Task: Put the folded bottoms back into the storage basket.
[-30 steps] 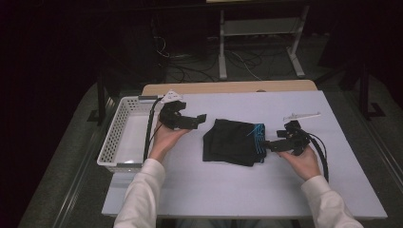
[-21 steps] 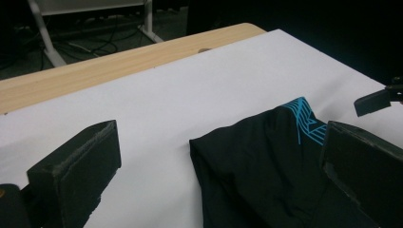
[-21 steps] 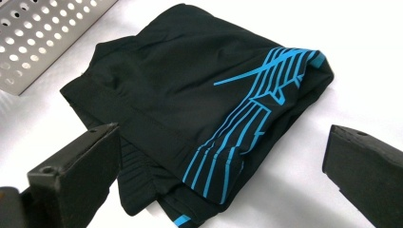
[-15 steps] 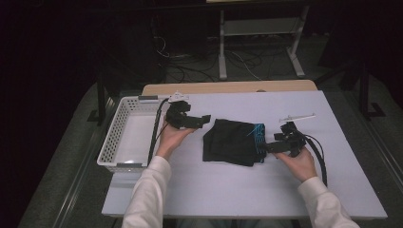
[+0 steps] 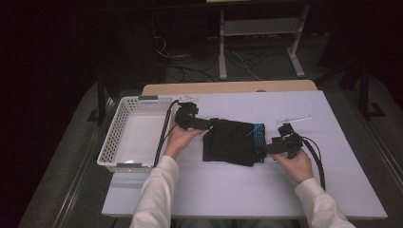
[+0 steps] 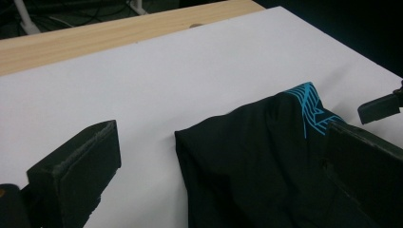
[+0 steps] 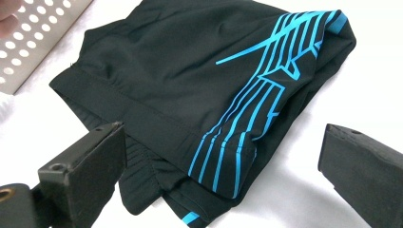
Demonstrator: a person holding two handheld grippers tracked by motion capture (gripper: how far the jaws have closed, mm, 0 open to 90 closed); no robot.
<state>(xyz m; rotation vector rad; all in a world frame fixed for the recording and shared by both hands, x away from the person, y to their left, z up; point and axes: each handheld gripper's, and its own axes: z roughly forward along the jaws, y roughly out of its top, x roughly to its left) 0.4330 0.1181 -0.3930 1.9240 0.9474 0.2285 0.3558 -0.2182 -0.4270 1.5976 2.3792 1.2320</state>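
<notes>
Folded black shorts (image 5: 232, 141) with blue line print: lying flat at the centre of the white tabletop (image 5: 247, 199), just right of the white perforated basket (image 5: 124, 137).

Left claw (image 5: 213, 124): at the garment's far left corner, jaws spread wide, one jaw over the fabric, nothing gripped.

Right claw (image 5: 264, 150): at the garment's near right edge beside the blue print, jaws parted, fabric lying between them but not pinched.

Thin white strip (image 5: 293, 118): on the tabletop beyond the right claw, apart from the shorts.
</notes>
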